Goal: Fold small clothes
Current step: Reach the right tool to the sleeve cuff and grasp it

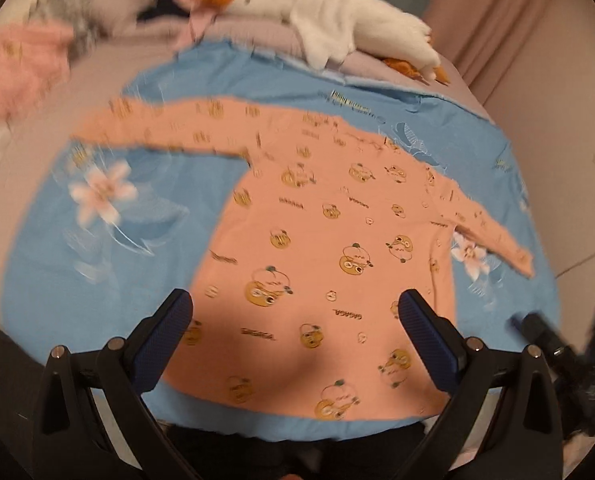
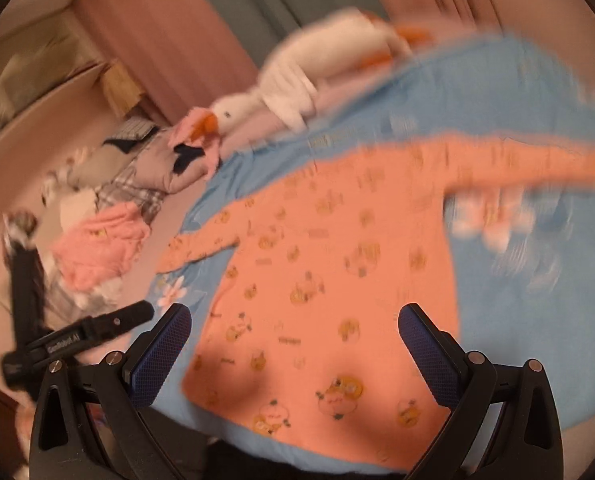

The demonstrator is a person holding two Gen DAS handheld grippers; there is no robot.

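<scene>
Jaws apart on left gripper and right gripper, hovering over spread orange long-sleeved top. Risk: pinching blue sheet underneath too.

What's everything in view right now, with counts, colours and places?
Long-sleeved shirt: one, peach with cartoon print, spread flat on the blue sheet, both sleeves out.
Blue sheet: one, light blue with white flowers, under the shirt.
Plush goose: one, white with orange beak and feet, lying beyond the sheet's far edge.
Pink garment: one, crumpled to the left of the sheet.
Clothes pile: several pieces, plaid, grey and dark, near the goose's head; blurred.
Curtains: pink and green, behind.
Left gripper: fingers open, above the shirt's hem.
Right gripper: fingers open, above the hem.
</scene>
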